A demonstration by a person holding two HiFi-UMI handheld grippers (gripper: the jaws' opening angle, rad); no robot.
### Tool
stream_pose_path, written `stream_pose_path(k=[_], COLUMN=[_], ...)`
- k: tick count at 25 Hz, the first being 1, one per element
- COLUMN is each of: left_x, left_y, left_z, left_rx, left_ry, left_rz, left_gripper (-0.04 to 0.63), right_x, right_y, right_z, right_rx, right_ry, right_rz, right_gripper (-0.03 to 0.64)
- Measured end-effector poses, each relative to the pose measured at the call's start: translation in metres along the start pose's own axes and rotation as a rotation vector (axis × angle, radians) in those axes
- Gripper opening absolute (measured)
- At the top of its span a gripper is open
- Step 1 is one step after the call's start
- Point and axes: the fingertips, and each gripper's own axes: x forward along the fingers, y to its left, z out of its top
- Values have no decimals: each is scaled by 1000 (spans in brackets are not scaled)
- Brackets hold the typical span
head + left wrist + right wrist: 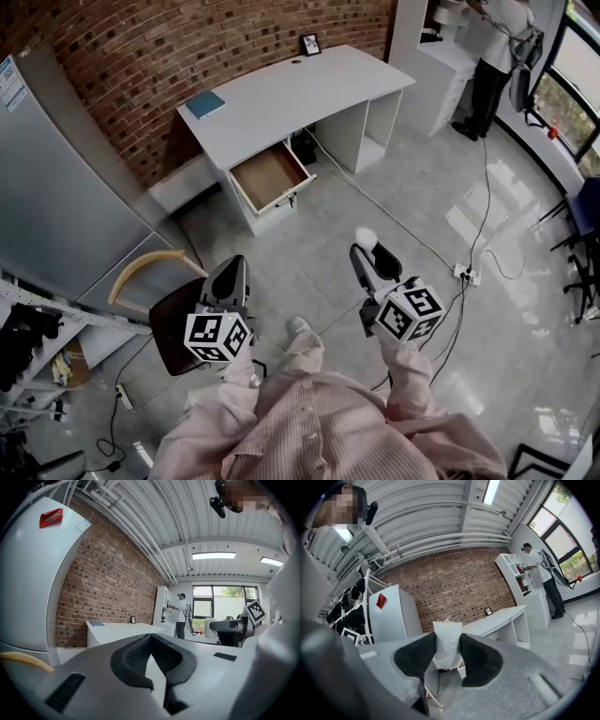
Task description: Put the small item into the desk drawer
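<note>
Grey floor (319, 234) below, small white item (447, 645) pinched in right gripper (447, 636), left gripper (150, 640) closed, empty.

A red brick wall (187, 56) backs a white desk (281, 94), and a tall grey cabinet (56, 187) stands to the desk's left. The floor (394, 206) is glossy grey tile — window light glares on it. White shelving (445, 56) fills the far corner beside dark-framed windows (572, 108). Strip lights (213, 555) glow under a ribbed white ceiling (154, 513).
</note>
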Motion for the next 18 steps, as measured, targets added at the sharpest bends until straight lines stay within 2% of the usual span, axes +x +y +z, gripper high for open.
stream_pose_path(k=[10, 18], left_x=[112, 175], left_y=[57, 79], left_z=[-6, 2], left_rx=[-47, -43], left_ry=[60, 69], left_rz=[34, 6], left_gripper=[-2, -2], right_x=[119, 188], right_y=[-55, -80], right_z=[0, 11], right_rx=[20, 11], right_ry=[93, 104], right_rz=[27, 47], right_gripper=[161, 161])
